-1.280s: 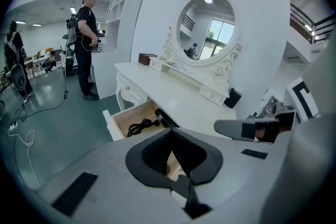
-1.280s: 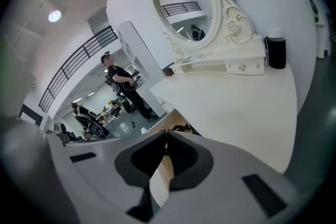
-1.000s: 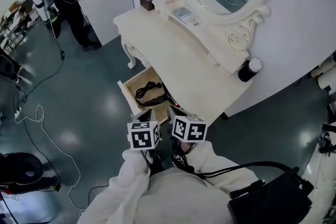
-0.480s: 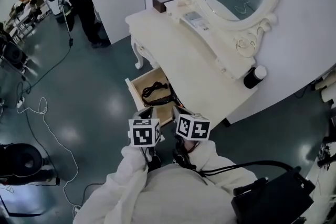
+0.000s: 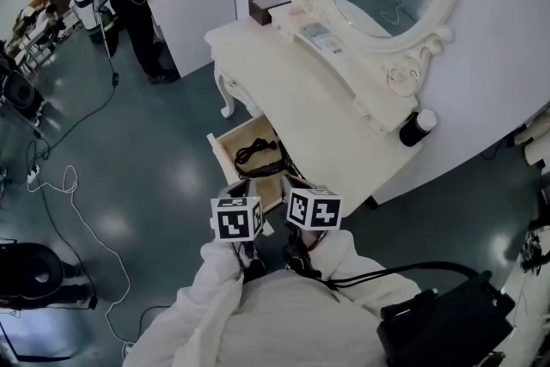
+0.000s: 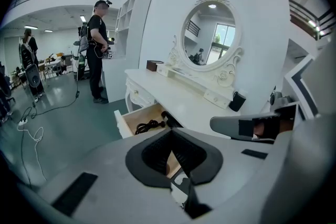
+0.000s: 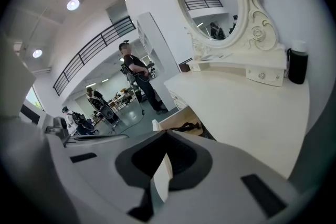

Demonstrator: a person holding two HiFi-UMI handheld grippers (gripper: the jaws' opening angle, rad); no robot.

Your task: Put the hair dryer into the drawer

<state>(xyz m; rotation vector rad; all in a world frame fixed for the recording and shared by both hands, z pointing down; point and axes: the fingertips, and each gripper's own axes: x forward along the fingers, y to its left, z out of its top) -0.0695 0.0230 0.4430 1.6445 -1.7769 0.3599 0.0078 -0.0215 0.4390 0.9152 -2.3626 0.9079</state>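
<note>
Hair dryer (image 5: 263,159) lies with its cord inside the open drawer (image 5: 220,157) of the dressing table (image 5: 320,112). Left gripper (image 6: 171,140) and right gripper (image 7: 165,140): fingers pressed together, empty, near the drawer front

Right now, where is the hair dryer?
The hair dryer lies inside the open drawer, its cord coiled beside it. In the head view that is just left of centre, under the dressing table's front edge.
</note>
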